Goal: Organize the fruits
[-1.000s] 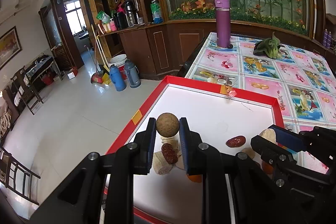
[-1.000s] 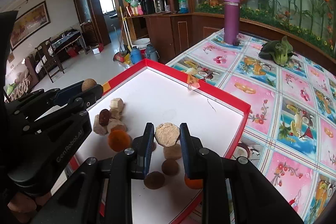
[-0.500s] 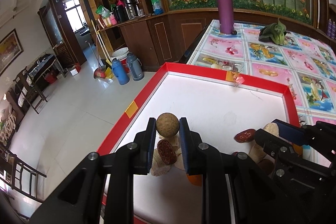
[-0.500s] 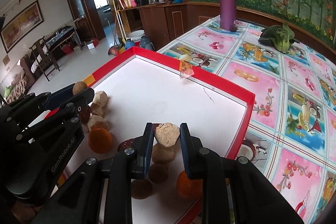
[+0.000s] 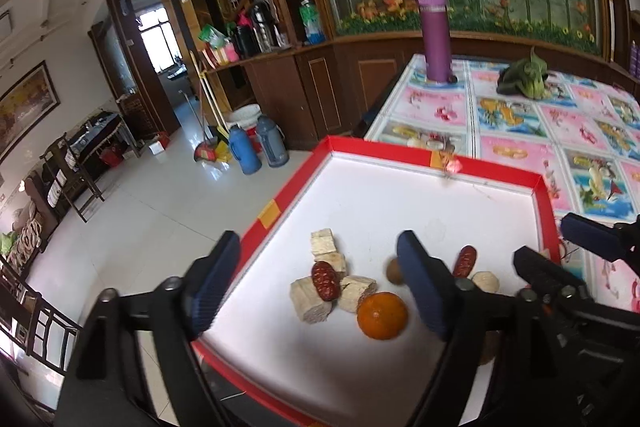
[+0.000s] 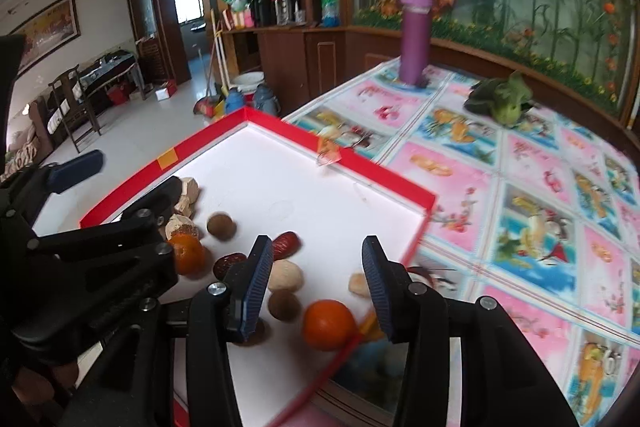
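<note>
Both grippers have let go: left gripper (image 5: 316, 279) gapes wide, empty, its brown ball (image 5: 394, 270) on the tray (image 5: 400, 153); right gripper (image 6: 316, 285) likewise, pale chunk (image 6: 357, 283) dropped.

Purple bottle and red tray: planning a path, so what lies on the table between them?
Only bare patterned tablecloth lies between the purple bottle and the red tray, in the right wrist view.

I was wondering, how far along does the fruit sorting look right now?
Done: all the fruit sits inside the red-rimmed tray. In hand: nothing; the left gripper and right gripper are both open. Left: kinds are mixed, with a red date on the pale chunks, an orange beside them, and brown round fruit scattered.
</note>
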`<state>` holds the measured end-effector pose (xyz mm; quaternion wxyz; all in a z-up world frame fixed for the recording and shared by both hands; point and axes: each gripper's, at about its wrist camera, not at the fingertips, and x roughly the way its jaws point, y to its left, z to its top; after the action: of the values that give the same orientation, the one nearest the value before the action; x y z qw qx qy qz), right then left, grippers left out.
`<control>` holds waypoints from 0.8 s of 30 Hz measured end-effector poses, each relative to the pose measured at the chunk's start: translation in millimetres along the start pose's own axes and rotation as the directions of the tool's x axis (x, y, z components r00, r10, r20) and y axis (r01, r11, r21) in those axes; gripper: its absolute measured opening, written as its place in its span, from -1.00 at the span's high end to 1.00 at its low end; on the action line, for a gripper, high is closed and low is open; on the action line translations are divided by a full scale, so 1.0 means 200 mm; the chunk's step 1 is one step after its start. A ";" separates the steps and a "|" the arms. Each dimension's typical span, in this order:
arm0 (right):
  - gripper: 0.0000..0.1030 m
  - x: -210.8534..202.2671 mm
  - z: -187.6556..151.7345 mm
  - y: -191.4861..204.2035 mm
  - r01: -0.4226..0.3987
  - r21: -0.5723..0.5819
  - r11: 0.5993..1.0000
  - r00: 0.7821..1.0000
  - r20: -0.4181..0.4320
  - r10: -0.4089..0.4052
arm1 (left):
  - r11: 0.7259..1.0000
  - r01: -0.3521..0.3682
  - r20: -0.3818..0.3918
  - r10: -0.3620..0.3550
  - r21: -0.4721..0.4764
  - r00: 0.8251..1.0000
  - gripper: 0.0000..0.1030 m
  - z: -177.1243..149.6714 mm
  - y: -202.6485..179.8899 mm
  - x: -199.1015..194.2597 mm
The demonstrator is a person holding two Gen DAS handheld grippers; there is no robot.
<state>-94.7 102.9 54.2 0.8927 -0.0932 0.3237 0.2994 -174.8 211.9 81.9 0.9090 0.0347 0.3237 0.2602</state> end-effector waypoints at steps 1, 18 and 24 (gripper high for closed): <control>0.08 -0.03 0.00 -0.01 0.003 0.000 1.000 1.000 0.011 -0.003 | 1.000 0.002 0.008 -0.002 -0.004 1.000 -0.71 0.00 0.00 -0.02; -0.24 -0.47 -0.06 0.00 0.033 -0.033 0.999 0.980 0.197 -0.026 | 0.991 0.052 0.051 -0.046 -0.124 0.998 -1.00 -0.02 0.14 -0.38; -0.24 -0.44 -0.08 0.05 0.020 -0.068 0.997 0.982 0.190 -0.007 | 0.992 0.052 0.070 -0.044 -0.117 0.997 -1.00 -0.04 0.16 -0.42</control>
<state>-162.7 63.5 99.0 0.9177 -0.0974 0.2260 0.3119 -248.7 196.5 130.3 0.9258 -0.0185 0.2778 0.2556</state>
